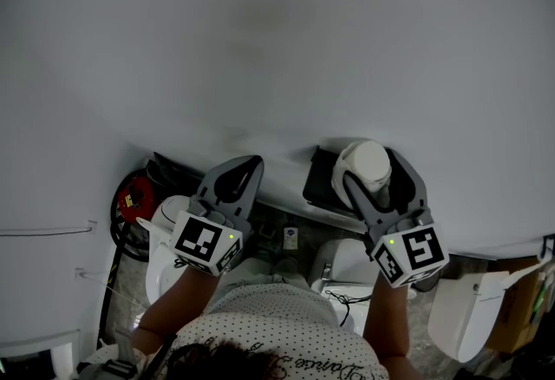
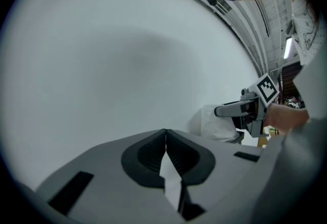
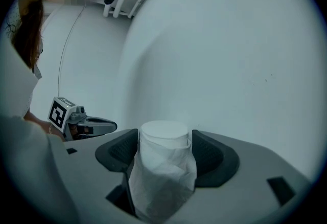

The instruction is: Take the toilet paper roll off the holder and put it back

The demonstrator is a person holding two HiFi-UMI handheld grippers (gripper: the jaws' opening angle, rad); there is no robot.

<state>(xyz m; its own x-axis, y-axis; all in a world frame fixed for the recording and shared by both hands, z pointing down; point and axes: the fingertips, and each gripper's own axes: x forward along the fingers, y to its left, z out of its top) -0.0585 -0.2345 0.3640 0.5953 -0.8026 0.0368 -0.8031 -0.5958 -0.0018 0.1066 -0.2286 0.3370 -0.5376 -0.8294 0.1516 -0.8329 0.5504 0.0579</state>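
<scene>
The room is a plain white wall with white bathroom fittings on the floor below it. Nearest the head camera is the person's dotted top, with both forearms reaching out towards the wall. The left gripper is held level and well apart from the work. Its jaws are closed tip to tip with nothing gripped, though a pale sliver shows in the gap behind the tips and I cannot tell what it is. The right gripper has its jaws spread wide on either side of the toilet paper roll. The roll stands upright between them with a loose wrap hanging down its side. The pads appear to stand just clear of the paper, so I judge the roll released, not clamped. Beyond it, the black holder is fixed to the wall, and the roll sits at it. In my assessment the roll is back in place, and only drawing the right gripper away remains.
</scene>
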